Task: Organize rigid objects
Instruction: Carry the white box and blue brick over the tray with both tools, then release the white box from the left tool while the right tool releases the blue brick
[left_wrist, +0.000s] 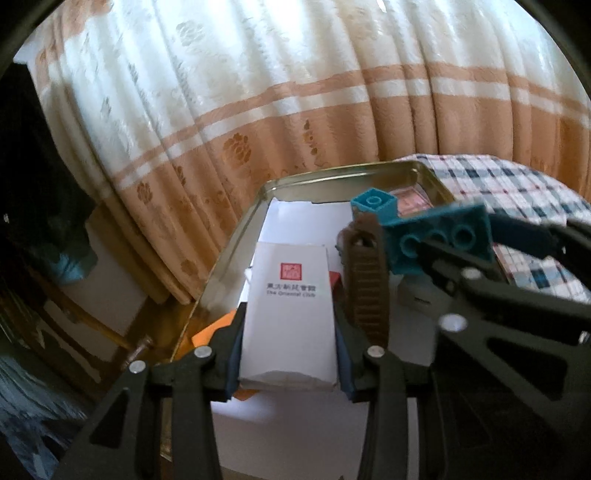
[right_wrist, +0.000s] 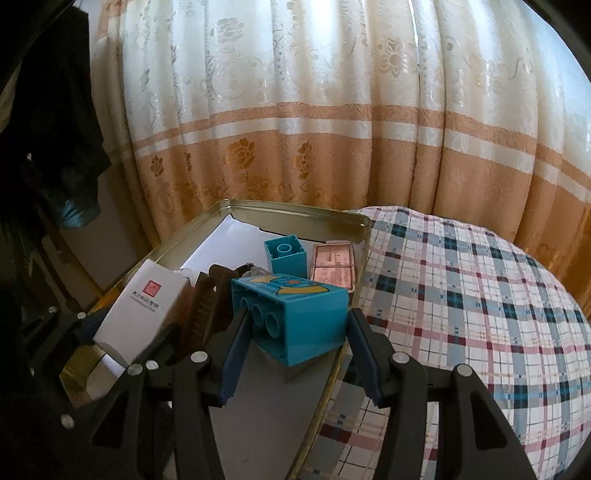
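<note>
Left gripper (left_wrist: 288, 343): clenched on a white box (left_wrist: 291, 314) with a red seal and dark lettering; both pads press its long sides, and the box points forward between the jaws, raised over the tin.

Right gripper (right_wrist: 295, 347): clamped on a teal brick (right_wrist: 295, 317), tilted, its three round sockets facing the camera and a printed picture on its upper face. The pads meet its two ends.

Just left of the right gripper, right of the left one: a brown comb (left_wrist: 365, 280), standing on end between box and brick.

Ahead of the right gripper: a small teal block (right_wrist: 286, 256), single socket up; beside it, to the right, a pink tile (right_wrist: 332, 269) lying flat.

Below and around both grippers: a gold tin (right_wrist: 295, 212), shallow, white paper lining its floor, holding the block and tile. An orange scrap (left_wrist: 214, 330) shows under the left jaws.

Right of the tin: a plaid cloth (right_wrist: 461, 295), touching its rim.

Beyond everything: a cream and orange curtain (right_wrist: 332, 110).
</note>
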